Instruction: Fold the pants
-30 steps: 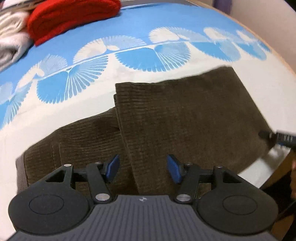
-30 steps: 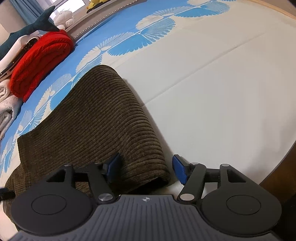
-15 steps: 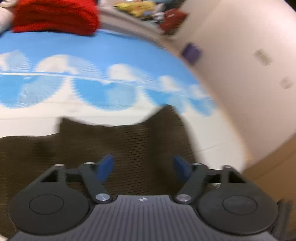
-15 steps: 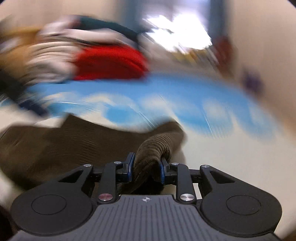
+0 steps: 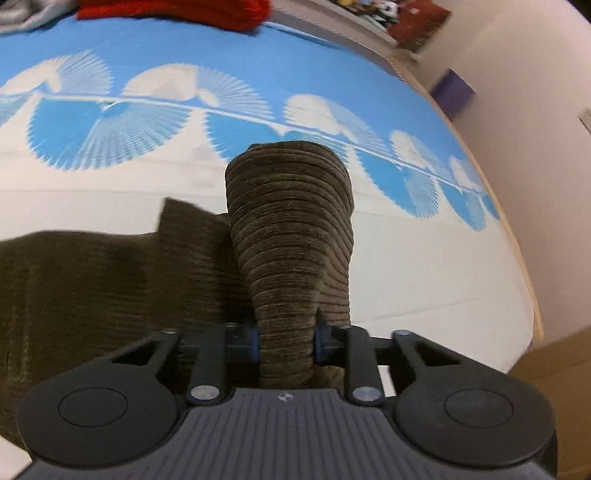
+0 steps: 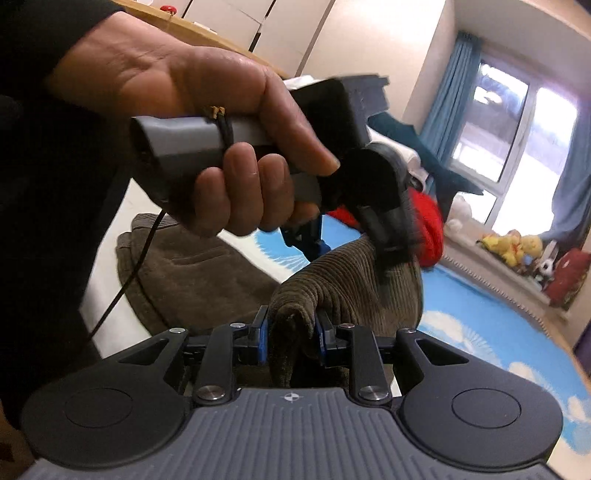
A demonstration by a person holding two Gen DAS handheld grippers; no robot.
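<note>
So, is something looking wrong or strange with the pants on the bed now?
Nothing stands out. Both the left gripper and the right gripper hold a bunched edge of the brown pants, lifted off the bed.

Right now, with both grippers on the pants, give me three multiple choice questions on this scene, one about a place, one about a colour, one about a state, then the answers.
1. Where does the rest of the pants lie?
A. on the bed
B. on a chair
C. in a basket

2. What colour is the folded knit at the far end of the bed?
A. green
B. red
C. yellow

3. How is the left gripper?
A. wide open over bare sheet
B. shut on nothing
C. shut on the pants

Answers:
1. A, the brown corduroy spreads over the white and blue sheet.
2. B, bright red against the blue.
3. C, a raised ridge of corduroy is pinched between its blue pads; the right gripper clamps cloth likewise.
</note>
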